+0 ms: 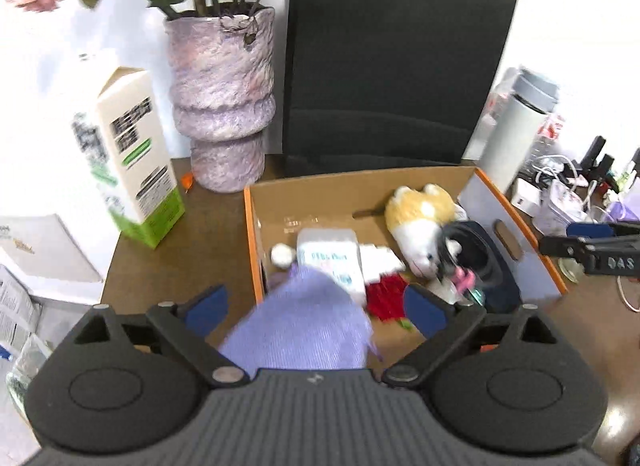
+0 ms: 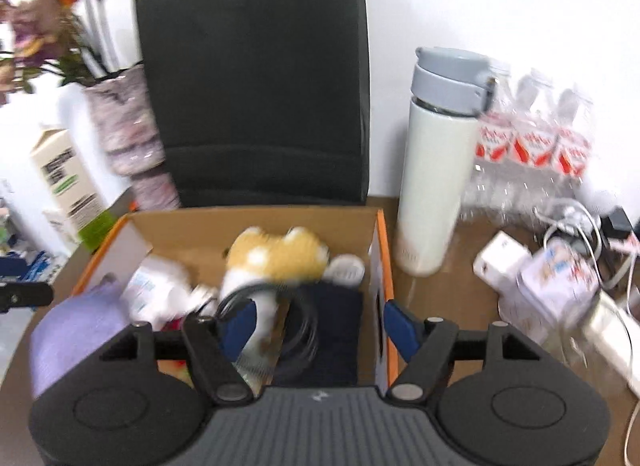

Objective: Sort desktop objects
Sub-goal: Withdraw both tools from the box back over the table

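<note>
Both wide-open grippers — left gripper [image 1: 316, 308] and right gripper [image 2: 316, 330] — are hovering empty over the cardboard box [image 1: 256, 242], where a blurred lilac cloth [image 1: 308, 330] is lying, its lower edge hidden behind the left gripper's body.

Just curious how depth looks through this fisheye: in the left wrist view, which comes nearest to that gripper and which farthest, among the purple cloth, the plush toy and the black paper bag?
From the left gripper:
1. Purple cloth, between its open fingers.
2. Plush toy, inside the cardboard box, right.
3. Black paper bag, behind the box.
</note>
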Action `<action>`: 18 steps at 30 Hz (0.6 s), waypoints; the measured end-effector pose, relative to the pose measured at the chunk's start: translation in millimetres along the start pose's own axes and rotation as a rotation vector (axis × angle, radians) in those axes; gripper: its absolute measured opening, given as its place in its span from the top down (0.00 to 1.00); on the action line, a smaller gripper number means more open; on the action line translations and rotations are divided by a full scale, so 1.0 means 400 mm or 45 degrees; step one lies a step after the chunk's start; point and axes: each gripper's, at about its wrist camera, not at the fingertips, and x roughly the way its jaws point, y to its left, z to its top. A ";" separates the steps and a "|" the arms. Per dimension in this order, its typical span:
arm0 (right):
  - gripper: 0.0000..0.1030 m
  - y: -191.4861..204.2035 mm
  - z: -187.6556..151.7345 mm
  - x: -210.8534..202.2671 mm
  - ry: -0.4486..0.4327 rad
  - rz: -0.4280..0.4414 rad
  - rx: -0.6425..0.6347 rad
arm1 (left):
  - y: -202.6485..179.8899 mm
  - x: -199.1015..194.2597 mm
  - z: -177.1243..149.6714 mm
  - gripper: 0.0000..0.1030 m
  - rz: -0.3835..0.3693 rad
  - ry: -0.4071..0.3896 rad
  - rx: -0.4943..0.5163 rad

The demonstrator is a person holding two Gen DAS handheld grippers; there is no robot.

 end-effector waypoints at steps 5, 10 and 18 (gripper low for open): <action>0.26 0.028 -0.123 -0.139 -0.043 0.081 -0.018 | -0.025 -0.107 -0.144 0.02 0.030 -0.109 -0.056; 0.22 0.062 -0.279 -0.268 -0.096 0.152 -0.066 | -0.075 -0.199 -0.305 0.02 -0.003 -0.198 -0.067; 0.20 0.130 -0.569 -0.365 -0.213 0.033 -0.196 | -0.173 -0.272 -0.578 0.00 0.057 -0.286 -0.051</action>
